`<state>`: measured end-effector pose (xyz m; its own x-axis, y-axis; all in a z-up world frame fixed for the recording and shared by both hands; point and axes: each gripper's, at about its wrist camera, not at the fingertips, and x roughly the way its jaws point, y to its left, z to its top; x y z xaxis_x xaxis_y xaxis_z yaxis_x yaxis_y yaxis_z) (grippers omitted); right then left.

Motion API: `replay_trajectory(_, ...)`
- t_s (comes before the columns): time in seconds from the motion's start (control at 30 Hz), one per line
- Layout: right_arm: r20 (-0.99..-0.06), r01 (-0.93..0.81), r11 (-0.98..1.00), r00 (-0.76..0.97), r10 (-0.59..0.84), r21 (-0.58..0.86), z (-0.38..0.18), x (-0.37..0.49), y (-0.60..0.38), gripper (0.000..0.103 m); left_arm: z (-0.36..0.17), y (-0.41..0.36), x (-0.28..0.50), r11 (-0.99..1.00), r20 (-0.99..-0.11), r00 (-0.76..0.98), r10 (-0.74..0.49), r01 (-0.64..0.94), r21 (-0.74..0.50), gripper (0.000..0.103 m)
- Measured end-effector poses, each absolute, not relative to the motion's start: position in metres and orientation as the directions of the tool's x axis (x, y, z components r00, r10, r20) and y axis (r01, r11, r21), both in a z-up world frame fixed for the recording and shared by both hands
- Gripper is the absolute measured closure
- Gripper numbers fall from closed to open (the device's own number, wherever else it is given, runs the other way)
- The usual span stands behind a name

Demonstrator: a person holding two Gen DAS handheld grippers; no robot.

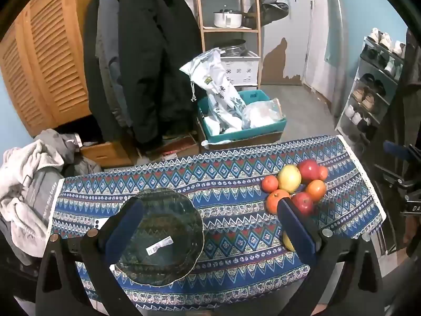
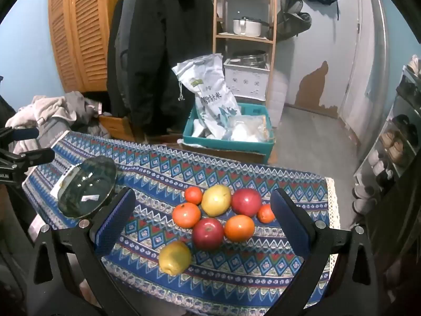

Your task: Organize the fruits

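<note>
Hovering both grippers spread, holding nothing: right gripper (image 2: 202, 220) over the fruit cluster (image 2: 218, 210) on the patterned tablecloth (image 2: 163, 168), left gripper (image 1: 210, 226) by the empty glass bowl (image 1: 160, 239). Fruits look round, smooth, firm, likely slippery; I'd pinch across the middle, starting with the lone yellow pear (image 2: 175, 257).

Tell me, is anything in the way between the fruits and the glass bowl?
Nothing visible blocks the way. Only bare patterned tablecloth lies between the fruit pile and the empty glass bowl. The open right tool hangs over the fruits, holding nothing, and the lone yellow fruit sits nearest it.
</note>
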<state>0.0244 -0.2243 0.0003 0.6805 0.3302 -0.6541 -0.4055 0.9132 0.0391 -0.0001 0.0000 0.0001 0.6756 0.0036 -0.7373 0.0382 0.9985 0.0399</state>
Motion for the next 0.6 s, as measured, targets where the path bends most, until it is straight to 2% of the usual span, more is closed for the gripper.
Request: replay_trajectory(0.6,-0.659,-0.405,0.914,0.679,0.324,0.031,-0.0005,0.0241,-0.2248,0.003,-0.0002,0.0003,-0.0017,0.998,-0.731,0.682,0.015,0.035,0.053,0.001)
